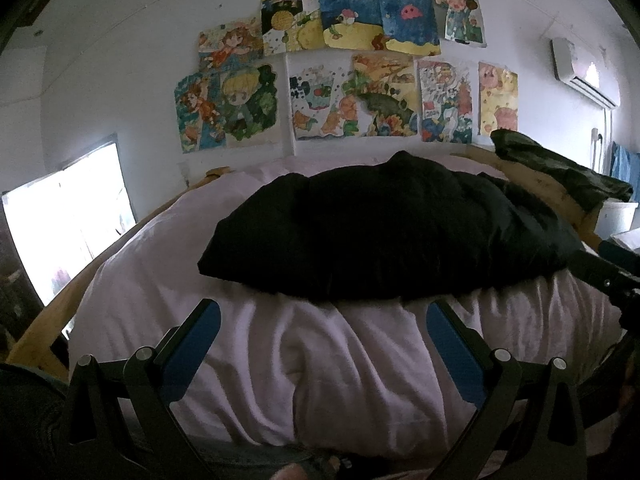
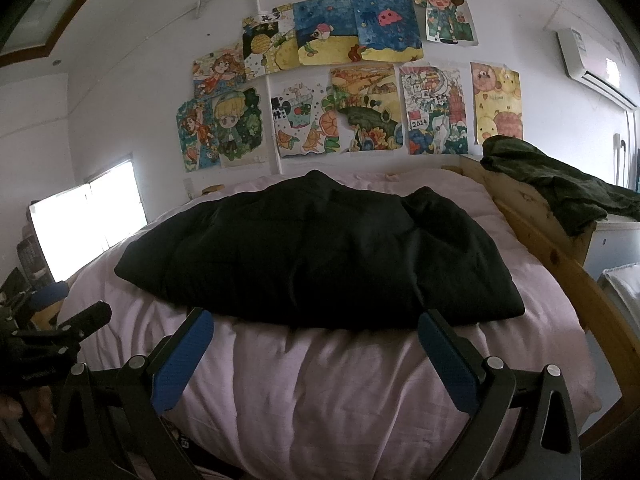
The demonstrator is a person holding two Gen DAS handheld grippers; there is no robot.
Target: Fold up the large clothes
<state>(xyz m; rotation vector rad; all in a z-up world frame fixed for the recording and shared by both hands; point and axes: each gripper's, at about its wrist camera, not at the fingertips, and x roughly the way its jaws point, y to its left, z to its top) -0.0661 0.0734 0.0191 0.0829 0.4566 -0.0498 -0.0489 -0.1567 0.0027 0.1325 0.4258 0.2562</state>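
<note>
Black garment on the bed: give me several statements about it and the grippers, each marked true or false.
1. The black garment lies on the pink bedding. True.
2. The left gripper is clamped on the garment. False: it is open, holding nothing.
3. The right gripper is open. True.
4. The wall behind the bed is bare. False: drawings cover it.
5. A dark green cloth hangs over the wooden bed frame. True.

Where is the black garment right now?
In both wrist views the black garment lies across the middle of the pink bedding, beyond both open claws, below the wall drawings.
</note>
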